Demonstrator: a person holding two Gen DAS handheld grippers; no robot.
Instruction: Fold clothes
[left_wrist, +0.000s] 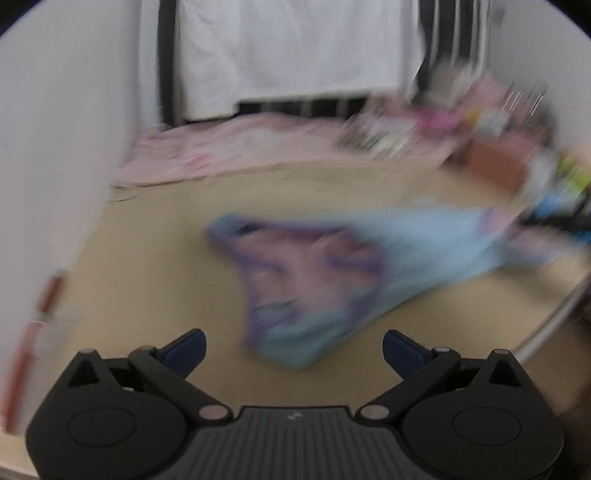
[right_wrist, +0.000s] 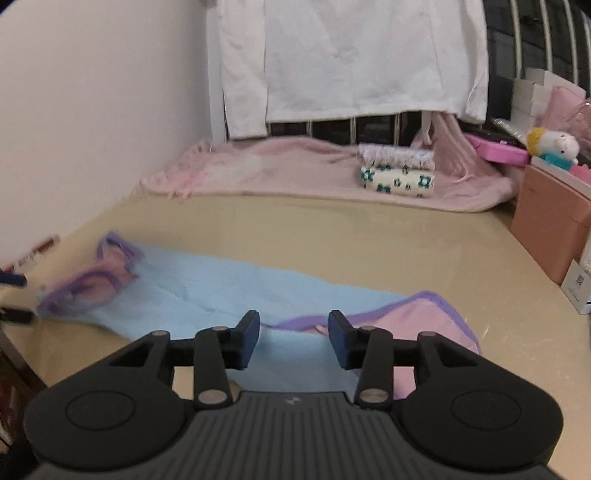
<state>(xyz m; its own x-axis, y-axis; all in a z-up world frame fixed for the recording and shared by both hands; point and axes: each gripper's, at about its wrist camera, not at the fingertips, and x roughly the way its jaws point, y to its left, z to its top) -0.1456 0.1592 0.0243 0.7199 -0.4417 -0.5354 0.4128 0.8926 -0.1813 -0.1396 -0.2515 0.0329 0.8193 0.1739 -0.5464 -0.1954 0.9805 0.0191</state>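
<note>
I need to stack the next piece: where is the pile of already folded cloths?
In the right wrist view, the folded floral cloth pile sits at the far side on the fuzzy pink blanket, below the hanging white sheet, left of the pink cardboard box.

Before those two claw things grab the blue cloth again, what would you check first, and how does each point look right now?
1. Left gripper open and holding nothing: ok, jaws spread wide.
2. Right gripper open and holding nothing: ok, the gap shows cloth below.
3. Blue cloth lying on the beige table: ok, stretched in a long strip.
4. Cloth flat for a fold: not ok, its purple-trimmed end is bunched, and a pink corner is turned over.
5. Sharp left view for aiming: not ok, that picture is smeared by motion.
6. Folded stack well away from the cloth: ok, it sits on the pink blanket.
</note>
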